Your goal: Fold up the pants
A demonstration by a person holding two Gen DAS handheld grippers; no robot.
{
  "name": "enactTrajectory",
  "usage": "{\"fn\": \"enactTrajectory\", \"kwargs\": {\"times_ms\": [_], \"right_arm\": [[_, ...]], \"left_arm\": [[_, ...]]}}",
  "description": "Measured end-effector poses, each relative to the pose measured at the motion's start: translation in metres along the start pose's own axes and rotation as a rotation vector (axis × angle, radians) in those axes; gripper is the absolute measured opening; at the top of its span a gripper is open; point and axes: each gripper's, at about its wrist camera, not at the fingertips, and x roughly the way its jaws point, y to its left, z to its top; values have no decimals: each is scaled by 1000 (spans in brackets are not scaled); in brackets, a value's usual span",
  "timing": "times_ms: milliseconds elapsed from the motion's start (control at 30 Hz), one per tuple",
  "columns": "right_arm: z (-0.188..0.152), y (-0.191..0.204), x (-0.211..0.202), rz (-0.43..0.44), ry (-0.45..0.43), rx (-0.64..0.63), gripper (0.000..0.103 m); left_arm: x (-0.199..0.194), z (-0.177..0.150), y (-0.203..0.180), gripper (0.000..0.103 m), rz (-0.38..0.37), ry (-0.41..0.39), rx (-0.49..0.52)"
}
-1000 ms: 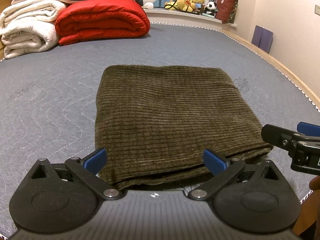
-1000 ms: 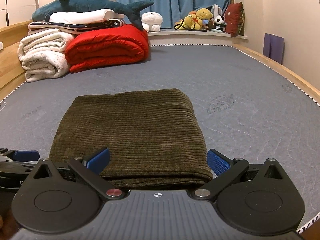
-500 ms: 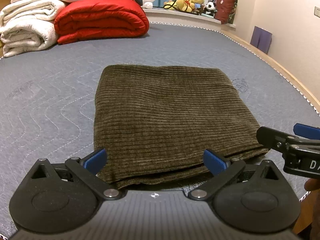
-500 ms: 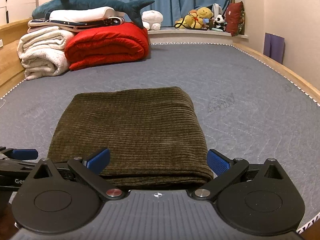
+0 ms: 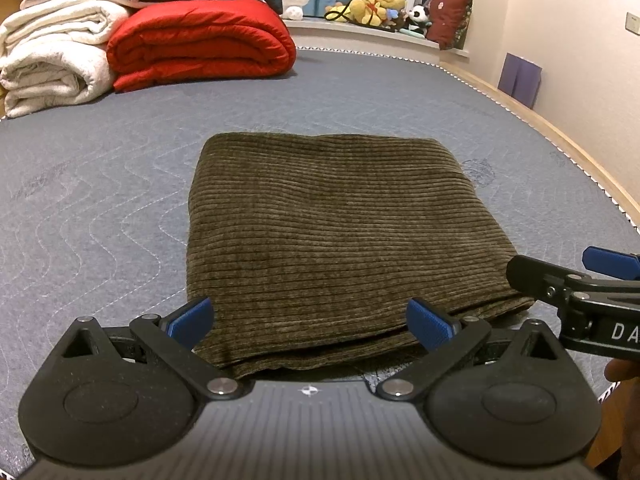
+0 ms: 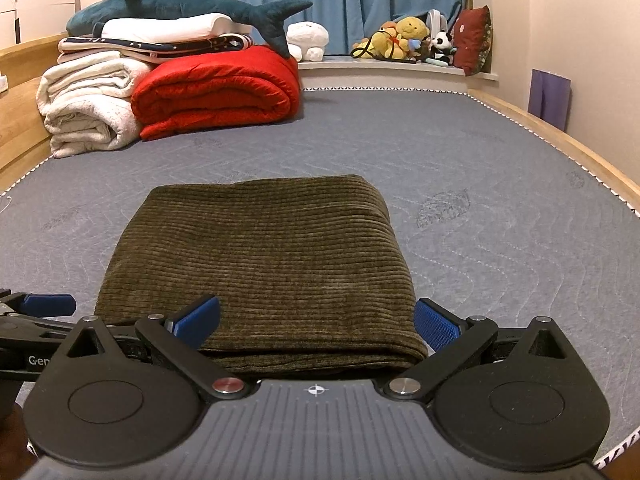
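Two claws spread wide, left claw [image 5: 310, 322], right claw [image 6: 316, 322], level before folded pants [image 5: 336, 224]

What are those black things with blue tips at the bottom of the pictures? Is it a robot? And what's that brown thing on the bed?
No robot here. A person holds two grabbing tools, one in each hand, and each tool carries a camera looking forward over its own two blue-tipped fingers. One picture comes from the left gripper, the other from the right gripper. Both are open and hold nothing. The brown thing is a pair of corduroy pants, folded into a neat rectangle on the grey mattress. Behind them lie a red quilt, white blankets and a plush shark.
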Motion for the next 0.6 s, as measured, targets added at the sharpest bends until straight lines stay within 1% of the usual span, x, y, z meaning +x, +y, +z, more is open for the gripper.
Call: {"fn": "enactTrajectory", "kwargs": {"times_ms": [600], "right_arm": [[0, 4, 1, -2, 4, -5, 102]], "left_arm": [[0, 0, -1, 103, -4, -3, 4]]}}
